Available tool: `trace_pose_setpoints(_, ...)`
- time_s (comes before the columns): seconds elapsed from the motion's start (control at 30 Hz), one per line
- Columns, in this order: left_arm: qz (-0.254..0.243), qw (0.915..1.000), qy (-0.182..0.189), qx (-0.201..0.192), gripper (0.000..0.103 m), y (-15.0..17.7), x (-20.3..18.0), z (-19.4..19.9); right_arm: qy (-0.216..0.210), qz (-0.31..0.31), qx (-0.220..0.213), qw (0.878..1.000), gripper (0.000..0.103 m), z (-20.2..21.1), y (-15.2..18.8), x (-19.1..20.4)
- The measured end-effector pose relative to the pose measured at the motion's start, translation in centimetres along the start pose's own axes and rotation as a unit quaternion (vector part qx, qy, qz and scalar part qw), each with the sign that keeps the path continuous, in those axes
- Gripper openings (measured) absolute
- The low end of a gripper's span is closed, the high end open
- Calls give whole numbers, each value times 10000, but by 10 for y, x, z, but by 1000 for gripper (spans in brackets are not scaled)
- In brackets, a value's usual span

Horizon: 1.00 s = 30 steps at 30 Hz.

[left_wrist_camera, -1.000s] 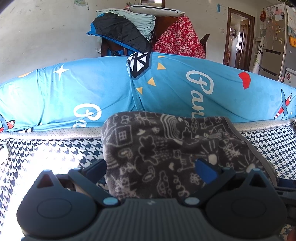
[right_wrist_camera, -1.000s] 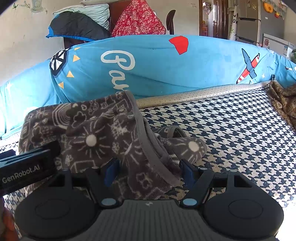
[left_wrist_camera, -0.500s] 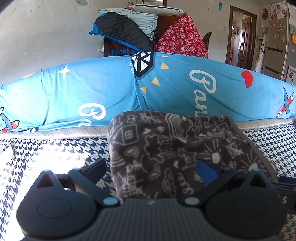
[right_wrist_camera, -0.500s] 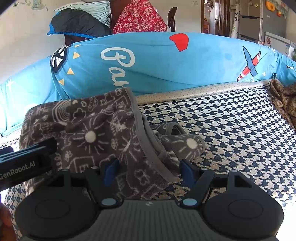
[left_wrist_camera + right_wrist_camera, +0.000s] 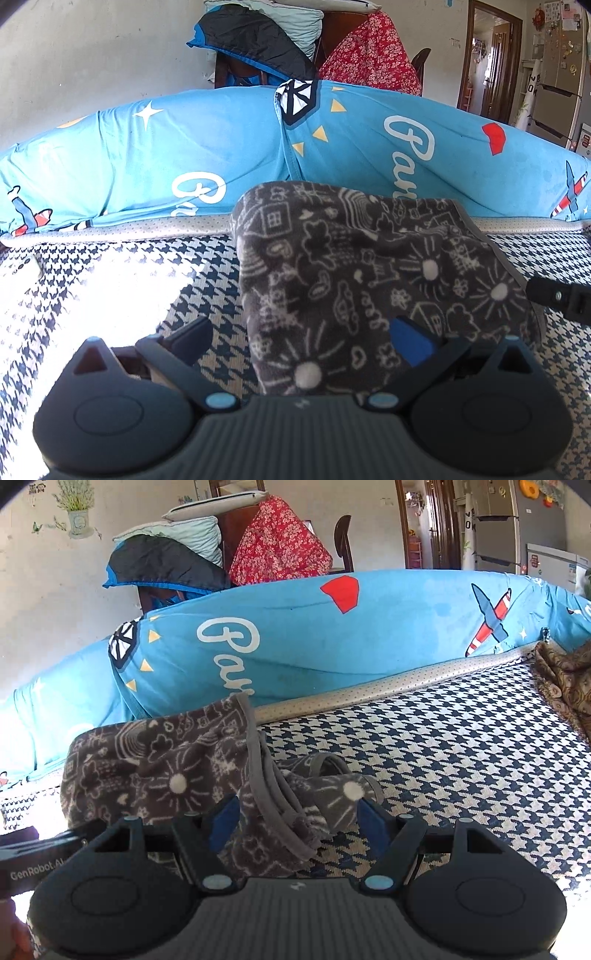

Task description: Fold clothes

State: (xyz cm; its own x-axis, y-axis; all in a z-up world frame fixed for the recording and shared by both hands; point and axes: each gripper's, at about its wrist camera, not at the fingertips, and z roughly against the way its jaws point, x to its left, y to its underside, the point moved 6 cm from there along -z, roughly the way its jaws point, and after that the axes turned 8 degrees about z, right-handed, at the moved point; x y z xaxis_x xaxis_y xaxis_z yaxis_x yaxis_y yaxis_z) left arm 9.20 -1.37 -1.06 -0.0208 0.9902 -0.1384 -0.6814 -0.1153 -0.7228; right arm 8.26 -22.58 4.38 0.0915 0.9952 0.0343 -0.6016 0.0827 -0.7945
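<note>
A dark grey garment (image 5: 369, 280) with white doodles lies folded on the houndstooth mat (image 5: 199, 291). My left gripper (image 5: 301, 339) stands open over its near edge, with the left finger over bare mat and the right blue pad above the cloth. In the right wrist view the garment (image 5: 155, 768) ends in a bunched grey hem (image 5: 280, 812). That bunch lies between the fingers of my right gripper (image 5: 297, 819). Its jaws are closing, but the pads do not visibly pinch the cloth. The left gripper's body (image 5: 37, 864) shows at the lower left of that view.
A long blue printed bolster (image 5: 332, 155) runs along the mat's far edge. Behind it a chair holds piled clothes (image 5: 258, 40). A brown patterned cloth (image 5: 565, 679) lies at the mat's right end. A doorway and a fridge (image 5: 495, 520) stand at the back right.
The garment has slid right in the left wrist view, so that gripper shifted left. In the right wrist view the garment sits lower and more of the wall shows.
</note>
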Motion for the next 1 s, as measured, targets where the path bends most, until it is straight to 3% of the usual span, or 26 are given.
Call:
trace_pose_setpoints(0.2,82,9992,131,360,103,23,3,0,-433,175,-391,9981,53,11,-6,8)
trace_pose_setpoints(0.4,51,9981,-65,602,103,32,6,-19,-799,216,-79,9965,45,-5,5,24)
trace_pose_setpoints(0.63,88,9973,-168,707,103,37,11,-32,-250,604,586,9961,44,-38,26,32)
trace_pose_setpoints(0.87,42,9969,-255,746,103,35,11,-39,-131,551,625,9964,44,-42,27,32)
trace_pose_setpoints(1.0,257,9968,-139,750,103,29,13,-31,-113,535,606,9967,45,-41,25,33)
